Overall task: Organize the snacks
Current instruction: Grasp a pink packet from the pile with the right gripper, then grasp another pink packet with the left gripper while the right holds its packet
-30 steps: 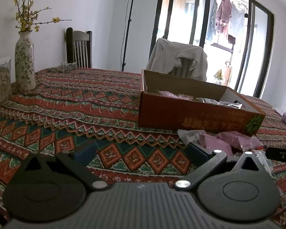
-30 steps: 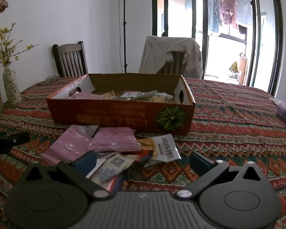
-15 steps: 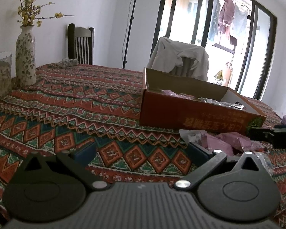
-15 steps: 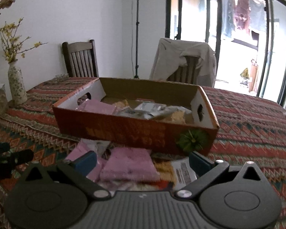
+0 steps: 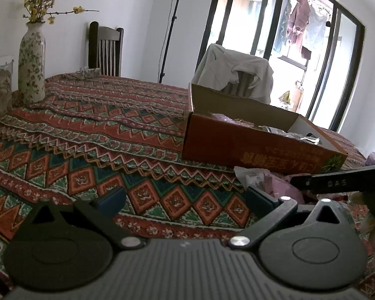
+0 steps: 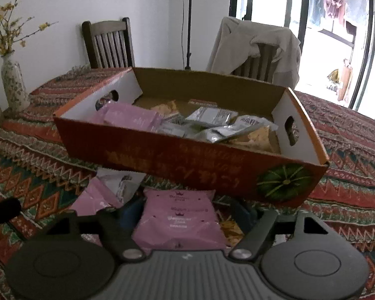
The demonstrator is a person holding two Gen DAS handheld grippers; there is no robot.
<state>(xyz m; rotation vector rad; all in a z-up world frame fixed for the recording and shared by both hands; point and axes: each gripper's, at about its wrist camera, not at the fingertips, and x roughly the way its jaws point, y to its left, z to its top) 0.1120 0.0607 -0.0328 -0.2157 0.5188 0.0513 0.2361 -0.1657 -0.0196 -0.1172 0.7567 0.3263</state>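
Right wrist view looks down on the right gripper (image 6: 185, 212), whose jaws have just been closing around a pink snack packet (image 6: 180, 222) lying on the patterned tablecloth (image 6: 350, 200). The packet sits between the two blue fingers (image 6: 131, 211), and the near sides of its wrapper meet them, though whether the pads truly press on it is hard to tell under the shadow. Just beyond stands the orange cardboard box (image 6: 187, 160), its near wall almost over the packet. Inside it lie another pink packet (image 6: 132, 118), silver sachets (image 6: 212, 116) and yellowish snack bags (image 6: 257, 137). More loose packets (one pink, one white) (image 6: 105, 192) rest on the cloth to the left of the held one, close to the box.

Seen from the left wrist, the left gripper (image 5: 185, 197) hovers over bare tablecloth with its jaws spread wide and nothing between them. The box (image 5: 250, 147) stands ahead and to the right, and the right gripper's dark finger (image 5: 337, 181) reaches in from the right edge. A flowered vase (image 5: 32, 62) with yellow blossoms stands far left, well apart from the box.
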